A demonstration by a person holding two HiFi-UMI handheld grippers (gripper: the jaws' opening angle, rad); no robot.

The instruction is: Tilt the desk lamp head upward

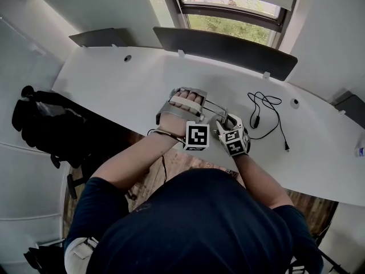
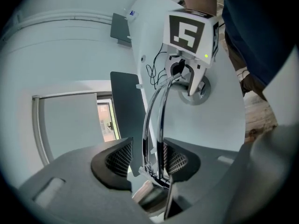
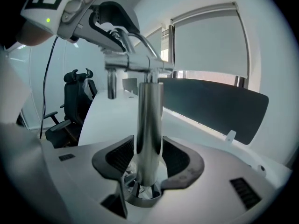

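The desk [image 1: 114, 84] is white, with a black cable [image 1: 265, 110] at 2 o'clock and a black chair [image 1: 45, 121] at 9 o'clock. The lamp [image 3: 148, 125] is polished chrome. The marker cubes [image 1: 197, 136] carry black-and-white square patterns; on the left gripper [image 2: 148, 158] the pads [image 2: 117, 161] are dark grey, cross-hatched.

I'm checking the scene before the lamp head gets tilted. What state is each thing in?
Left gripper: open, with the lamp's thin twin arms between its jaws.
Right gripper: open, jaws closely flanking the lamp's post.
Roller blind: mostly lowered, leaving a strip of window uncovered.
Cable: loose on the desk, one end lying free.
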